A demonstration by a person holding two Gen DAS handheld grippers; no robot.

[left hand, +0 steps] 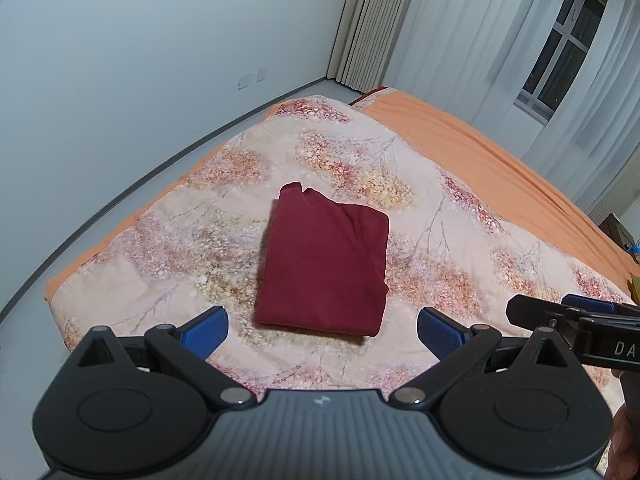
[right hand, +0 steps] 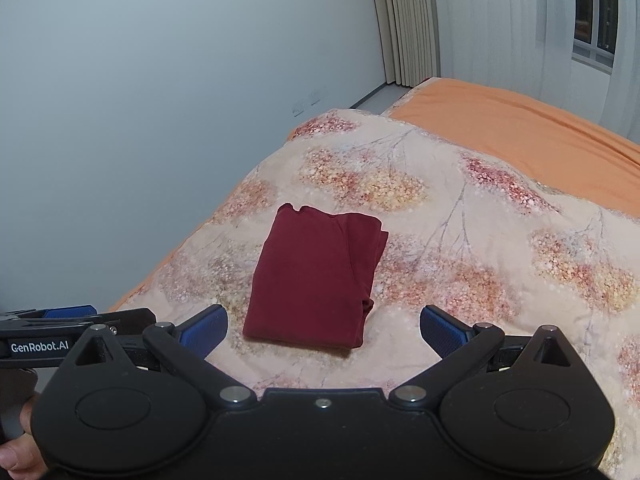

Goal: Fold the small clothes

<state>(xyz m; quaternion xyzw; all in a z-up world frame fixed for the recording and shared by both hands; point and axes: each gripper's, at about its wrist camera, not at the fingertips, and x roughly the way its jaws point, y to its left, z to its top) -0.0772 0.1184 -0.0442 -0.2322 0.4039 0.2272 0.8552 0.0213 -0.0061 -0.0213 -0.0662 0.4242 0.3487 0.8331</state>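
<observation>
Folded dark-red soft cloth garment (left hand: 324, 264) on floral bed quilt (left hand: 460, 240): light, limp, best pinched at its near folded edge; left gripper (left hand: 322, 330) and right gripper (right hand: 323, 330) both spread, empty.

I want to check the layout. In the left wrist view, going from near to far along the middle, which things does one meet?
Left gripper, open → folded dark red garment → floral quilt → orange sheet → curtains.
</observation>
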